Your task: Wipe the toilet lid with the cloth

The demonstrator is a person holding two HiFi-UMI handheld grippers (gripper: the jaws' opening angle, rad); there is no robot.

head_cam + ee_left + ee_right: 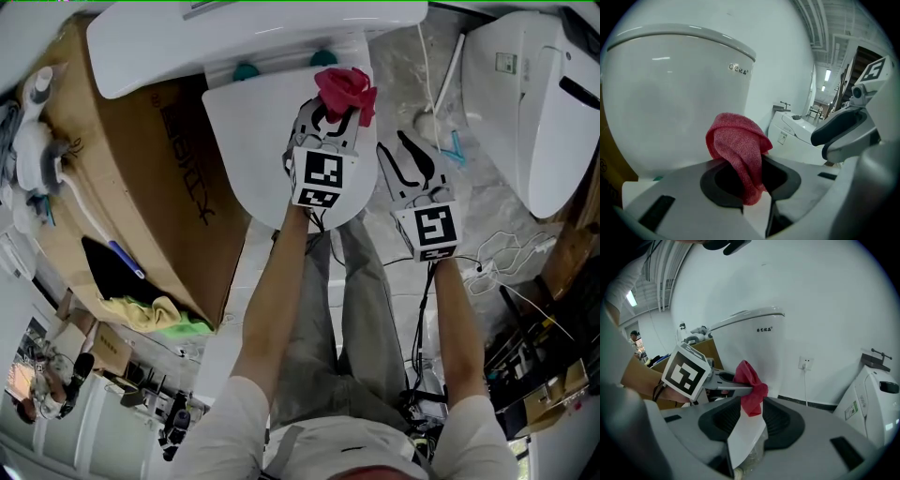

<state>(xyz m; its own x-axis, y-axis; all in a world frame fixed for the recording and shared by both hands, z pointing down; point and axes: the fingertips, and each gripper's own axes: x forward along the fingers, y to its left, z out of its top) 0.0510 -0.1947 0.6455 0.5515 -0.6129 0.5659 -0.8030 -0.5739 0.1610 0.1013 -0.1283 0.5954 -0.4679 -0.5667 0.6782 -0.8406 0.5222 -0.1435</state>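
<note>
The white toilet lid [251, 131] lies closed below the tank [234, 37]. My left gripper [336, 117] hovers over the lid's right side, shut on a crumpled red cloth [344, 91] that bunches up past its jaws. The left gripper view has the cloth [738, 145] pinched in my left gripper [752, 185], with the tank [670, 93] behind it. My right gripper [412, 161] is just right of the lid, open and holding nothing. In the right gripper view the lid's edge [743, 439] shows through my right gripper [747, 427], with the cloth [751, 385] beyond.
A large cardboard box [141, 187] stands left of the toilet, with a yellow-green rag [159, 314] by it. A second white toilet [534, 103] is at the right. A white-handled brush [436, 117] and loose cables [497, 262] lie on the floor between them.
</note>
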